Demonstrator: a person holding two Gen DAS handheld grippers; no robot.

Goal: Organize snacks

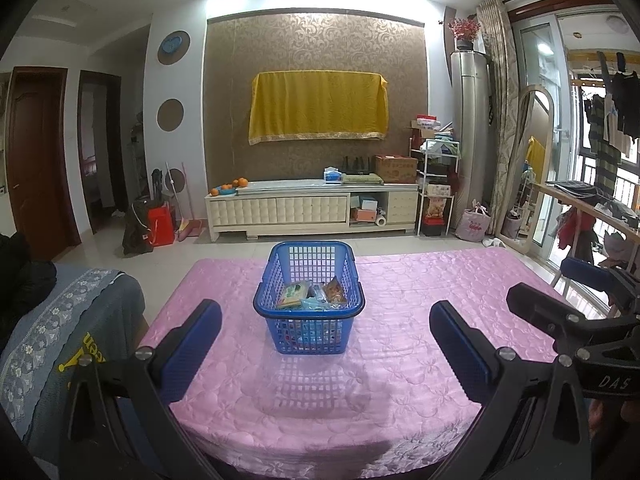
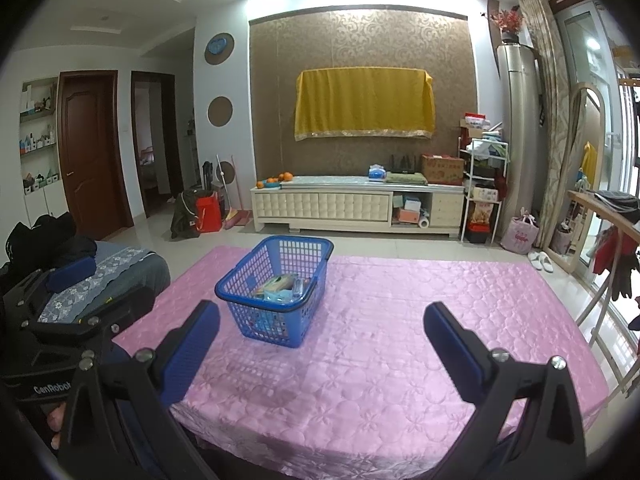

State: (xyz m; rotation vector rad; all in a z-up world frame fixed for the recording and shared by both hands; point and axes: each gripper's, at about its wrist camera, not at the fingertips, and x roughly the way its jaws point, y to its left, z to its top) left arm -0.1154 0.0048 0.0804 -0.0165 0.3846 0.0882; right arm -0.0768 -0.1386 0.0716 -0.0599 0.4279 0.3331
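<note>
A blue plastic basket [image 1: 309, 320] stands on the pink quilted table cover [image 1: 420, 300], with several snack packets [image 1: 312, 294] lying inside it. My left gripper [image 1: 326, 316] is open, its blue pads either side of the basket in view but well short of it. In the right wrist view the basket [image 2: 276, 304] sits ahead and left, snack packets [image 2: 280, 286] inside. My right gripper [image 2: 322, 322] is open and holds nothing. Each gripper shows at the edge of the other's view: the right one [image 1: 576, 312], the left one [image 2: 72, 280].
A grey cloth-covered seat [image 1: 60, 320] borders the table's left side. Beyond the table are tiled floor, a white TV cabinet [image 1: 312, 210] with oranges on it, and a yellow-draped screen. A wooden rack with clothes [image 2: 612, 220] stands at the right.
</note>
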